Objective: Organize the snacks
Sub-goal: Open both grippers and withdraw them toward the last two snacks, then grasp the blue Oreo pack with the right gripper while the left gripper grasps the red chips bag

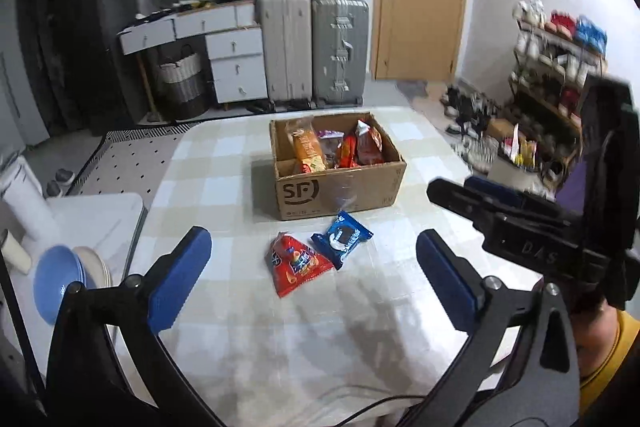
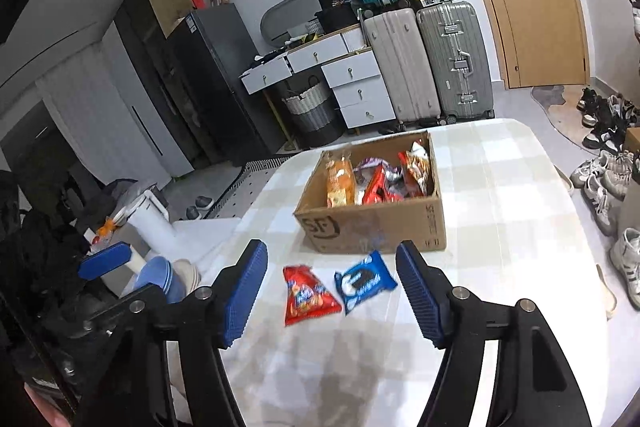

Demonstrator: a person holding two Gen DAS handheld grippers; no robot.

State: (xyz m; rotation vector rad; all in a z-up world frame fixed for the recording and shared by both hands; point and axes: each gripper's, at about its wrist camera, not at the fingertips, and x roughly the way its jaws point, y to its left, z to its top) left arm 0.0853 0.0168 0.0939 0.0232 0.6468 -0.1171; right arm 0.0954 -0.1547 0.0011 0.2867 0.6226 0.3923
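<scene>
An open cardboard box (image 1: 340,187) (image 2: 376,227) stands on the checked tablecloth and holds several snack packets. In front of it lie a red snack bag (image 1: 296,263) (image 2: 308,295) and a blue cookie pack (image 1: 342,239) (image 2: 364,281), side by side. My left gripper (image 1: 313,239) is open and empty, hanging above the table short of the two packs. My right gripper (image 2: 331,249) is also open with nothing between its pads, and it frames the same two packs. The right gripper's fingers (image 1: 460,191) show at the right of the left wrist view.
Left of the table a lower white surface carries a stack of bowls (image 1: 56,283) (image 2: 160,279). Suitcases (image 1: 312,47) and white drawers (image 1: 236,63) stand at the far wall. Shoes (image 2: 600,183) lie on the floor at the right. A cable (image 1: 380,403) runs along the table's near edge.
</scene>
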